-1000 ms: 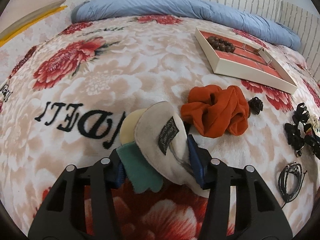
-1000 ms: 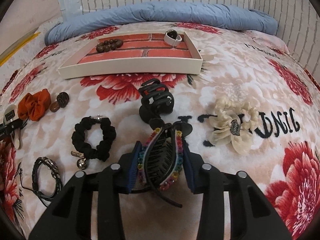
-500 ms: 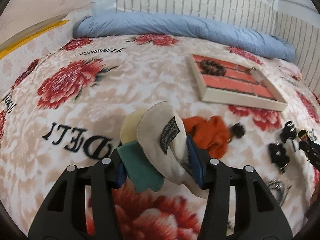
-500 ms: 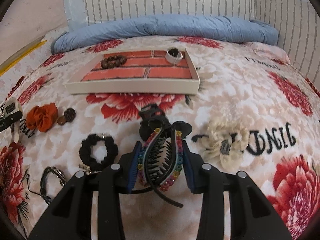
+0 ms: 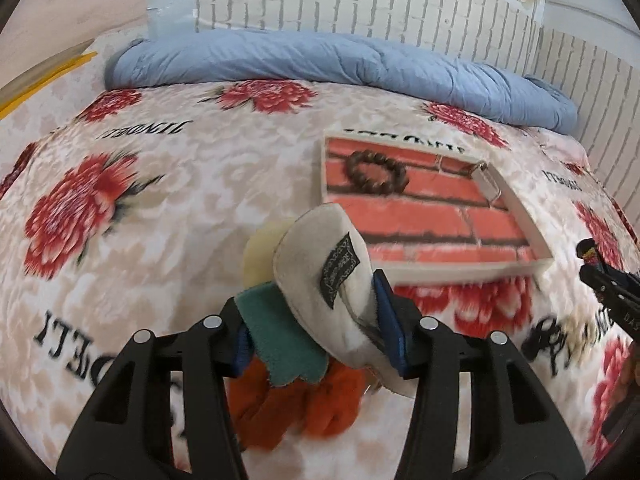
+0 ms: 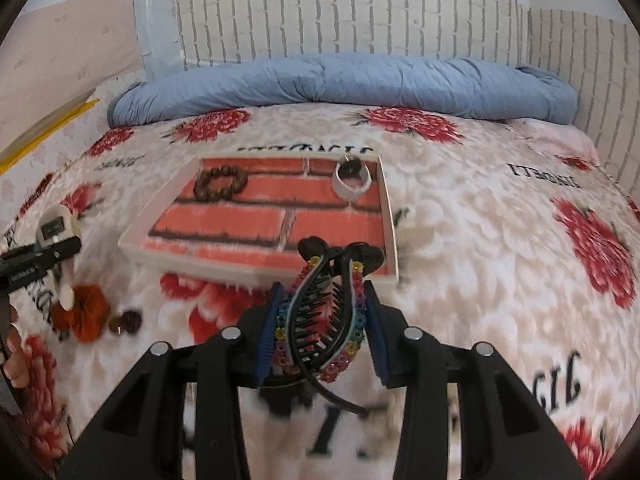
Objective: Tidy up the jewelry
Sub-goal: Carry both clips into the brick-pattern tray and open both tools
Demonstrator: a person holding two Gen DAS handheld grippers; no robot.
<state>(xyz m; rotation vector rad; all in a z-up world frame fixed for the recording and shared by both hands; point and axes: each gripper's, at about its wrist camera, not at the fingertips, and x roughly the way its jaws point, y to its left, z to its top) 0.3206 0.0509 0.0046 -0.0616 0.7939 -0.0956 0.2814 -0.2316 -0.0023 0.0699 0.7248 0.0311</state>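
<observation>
My left gripper (image 5: 320,328) is shut on a fabric hair piece (image 5: 320,276) of cream, beige and teal cloth with a black label, held above the bed just short of the tray (image 5: 480,270). My right gripper (image 6: 322,328) is shut on a black banana hair clip (image 6: 324,316) edged with coloured flowers, held near the tray's (image 6: 256,274) front right corner. The white tray has a red brick-print floor. It holds a brown bead bracelet (image 6: 219,185), also in the left wrist view (image 5: 376,170), and a white ring-shaped piece (image 6: 352,180).
An orange scrunchie (image 5: 304,404) lies under my left gripper, also seen in the right wrist view (image 6: 82,314) beside two small dark pieces (image 6: 126,322). A rolled blue quilt (image 6: 340,80) lies along the brick-pattern wall. The floral blanket (image 6: 500,240) covers the bed.
Both grippers have risen and moved forward toward the tray with their pieces still held. The loose items on the blanket have dropped below and behind them.
</observation>
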